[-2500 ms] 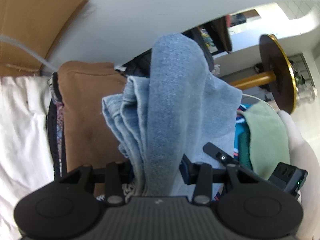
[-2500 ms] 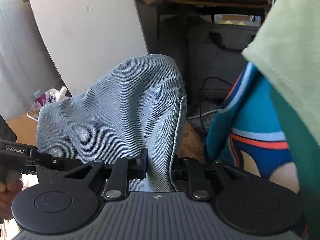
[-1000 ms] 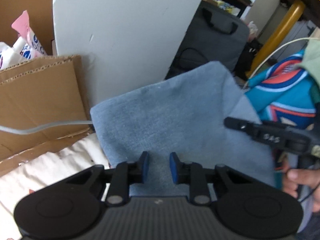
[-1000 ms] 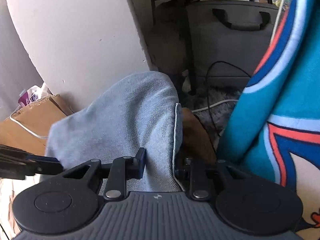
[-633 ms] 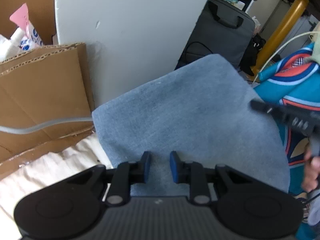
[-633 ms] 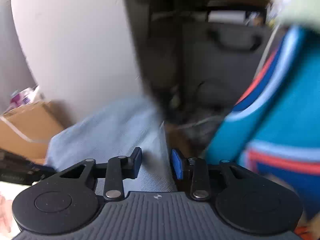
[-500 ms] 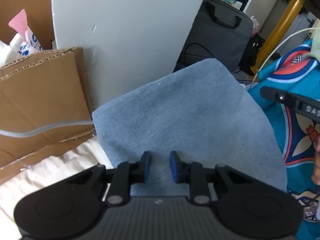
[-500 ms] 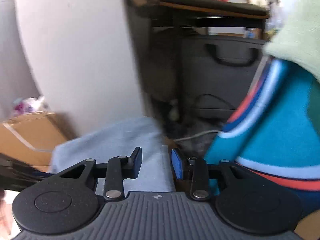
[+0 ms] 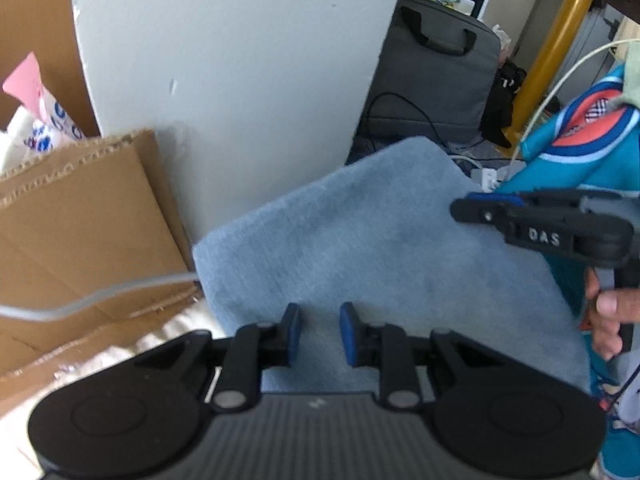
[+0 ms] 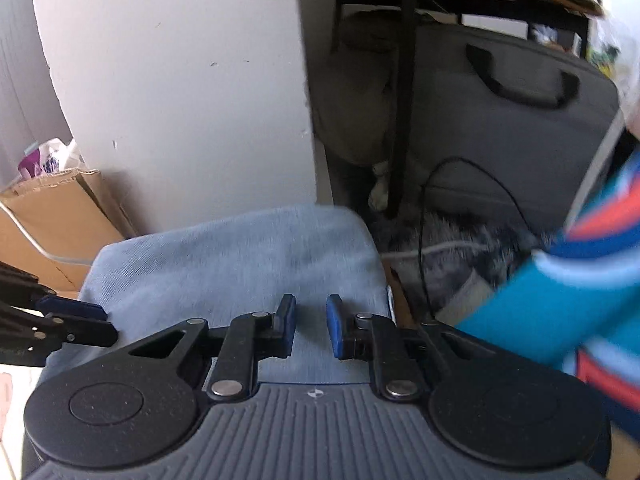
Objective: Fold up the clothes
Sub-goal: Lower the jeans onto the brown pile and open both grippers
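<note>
Left wrist view: folded denim (image 9: 372, 264) fills the centre of the frame, lying flat as a tidy rectangle with nothing clamping it.
Left gripper (image 9: 318, 334): jaws parted, blue pads low over the denim's near edge with bare cloth showing in the gap; it grips nothing, which suits a piece already set down.
Right gripper (image 9: 480, 206): enters from the right of this frame over the denim's far right corner, held by a hand (image 9: 608, 316).
Right wrist view: right gripper (image 10: 310, 332) also has its jaws apart, over the denim (image 10: 240, 264) in the lower centre, empty.
Left gripper tip (image 10: 80, 322): at the left edge, by the denim's left side.
Surroundings: white panel (image 9: 240, 60) behind, cardboard (image 9: 80, 216) at left, teal garment (image 9: 580, 160) at right, likely waiting its turn.
Judgement: this piece looks finished; both tools appear released so the fold can rest undisturbed.
</note>
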`<action>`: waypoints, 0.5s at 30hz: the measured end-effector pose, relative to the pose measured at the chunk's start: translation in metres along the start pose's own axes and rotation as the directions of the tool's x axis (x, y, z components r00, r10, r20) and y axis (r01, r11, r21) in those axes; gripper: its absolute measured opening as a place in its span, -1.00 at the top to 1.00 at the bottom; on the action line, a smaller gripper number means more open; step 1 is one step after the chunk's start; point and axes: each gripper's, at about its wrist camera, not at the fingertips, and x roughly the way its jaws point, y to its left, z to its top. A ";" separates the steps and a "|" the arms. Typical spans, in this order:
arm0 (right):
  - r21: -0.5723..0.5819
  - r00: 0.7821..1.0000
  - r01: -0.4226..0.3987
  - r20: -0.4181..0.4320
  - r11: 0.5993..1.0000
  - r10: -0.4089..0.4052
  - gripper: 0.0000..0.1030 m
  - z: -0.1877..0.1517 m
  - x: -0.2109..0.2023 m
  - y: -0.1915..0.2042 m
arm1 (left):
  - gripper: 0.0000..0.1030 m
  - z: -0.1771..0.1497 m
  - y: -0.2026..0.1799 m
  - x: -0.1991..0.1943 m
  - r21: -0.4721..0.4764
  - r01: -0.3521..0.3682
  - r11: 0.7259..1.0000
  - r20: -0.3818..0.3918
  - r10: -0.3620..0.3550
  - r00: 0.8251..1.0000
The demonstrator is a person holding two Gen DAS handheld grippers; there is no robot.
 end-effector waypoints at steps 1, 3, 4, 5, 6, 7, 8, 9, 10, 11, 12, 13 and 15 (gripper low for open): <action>-0.005 1.000 0.000 -0.004 1.000 0.000 0.56 0.004 0.004 0.000 | 0.51 0.000 0.000 0.000 0.002 -0.004 1.000 0.008 0.004 1.000; -0.013 1.000 0.001 -0.012 1.000 -0.001 0.56 0.011 0.013 -0.003 | 0.51 0.000 0.000 -0.001 0.005 -0.013 1.000 0.024 0.013 1.000; -0.019 1.000 0.003 -0.013 1.000 -0.003 0.55 0.012 0.015 -0.006 | 0.51 -0.001 0.000 -0.001 0.007 -0.017 1.000 0.032 0.017 0.999; -0.025 1.000 0.005 -0.016 1.000 -0.006 0.54 0.014 0.019 -0.009 | 0.50 -0.001 0.000 -0.001 0.008 -0.022 1.000 0.040 0.021 0.999; -0.023 1.000 0.006 -0.018 1.000 -0.006 0.53 0.015 0.022 -0.011 | 0.49 -0.001 0.000 -0.002 0.010 -0.026 1.000 0.048 0.025 0.999; -0.020 1.000 0.007 -0.022 1.000 -0.007 0.53 0.016 0.027 -0.012 | 0.49 -0.001 0.000 -0.002 0.011 -0.030 0.999 0.056 0.030 0.998; -0.018 1.000 0.008 -0.025 1.000 -0.008 0.52 0.016 0.031 -0.013 | 0.48 -0.001 0.000 -0.002 0.013 -0.035 0.999 0.064 0.034 0.997; -0.015 1.000 0.009 -0.028 1.000 -0.009 0.51 0.017 0.036 -0.014 | 0.49 -0.001 0.000 -0.003 0.014 -0.039 0.999 0.072 0.038 0.997; -0.031 1.000 0.010 -0.028 0.999 -0.011 0.51 0.016 0.040 -0.014 | 0.49 -0.001 0.000 -0.003 0.016 -0.043 0.999 0.080 0.042 0.996; -0.036 1.000 0.006 -0.026 0.999 -0.006 0.51 0.016 0.041 -0.015 | 0.48 -0.002 0.000 -0.003 0.017 -0.048 0.999 0.089 0.046 0.995; -0.041 1.000 0.001 -0.024 0.999 -0.002 0.51 0.016 0.042 -0.015 | 0.48 -0.002 0.000 -0.003 0.019 -0.052 0.998 0.097 0.050 0.994; -0.028 1.000 -0.007 -0.024 1.000 0.006 0.50 0.017 0.040 -0.018 | 0.49 -0.002 0.000 -0.004 0.020 -0.057 0.998 0.105 0.054 0.993; -0.007 1.000 -0.027 -0.017 1.000 0.027 0.35 0.018 0.029 -0.020 | 0.52 -0.002 0.000 -0.005 0.023 -0.062 0.998 0.120 0.059 0.991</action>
